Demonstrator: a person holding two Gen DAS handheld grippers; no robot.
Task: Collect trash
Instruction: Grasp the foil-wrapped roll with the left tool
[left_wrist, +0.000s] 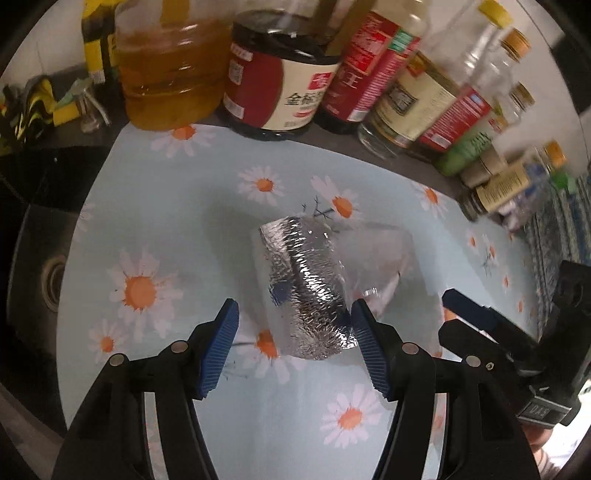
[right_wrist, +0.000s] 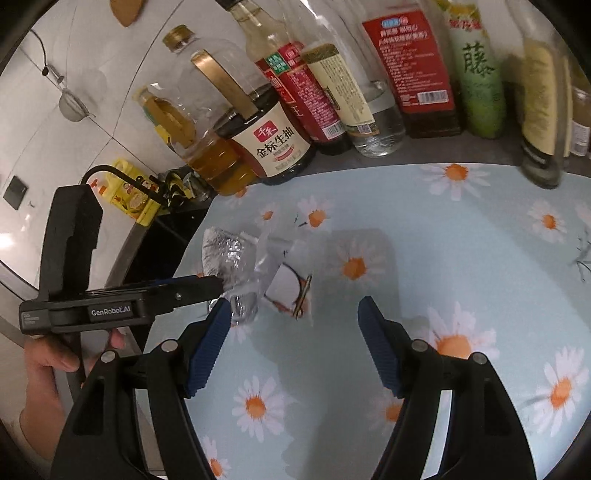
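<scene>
The wrapper (left_wrist: 314, 291) looks like crinkled silver foil, shiny and finely embossed, with clear glossy plastic film at its side; the small packet (right_wrist: 291, 291) is clear plastic too, smooth and reflective; the daisy-print mat (left_wrist: 177, 229) appears smooth with a soft sheen; the left gripper (left_wrist: 293, 347) has matt black plastic arms and ribbed blue pads (left_wrist: 219, 350) that look rubbery; the soy sauce jug (left_wrist: 277, 74) is glossy clear plastic with a paper-like label.
</scene>
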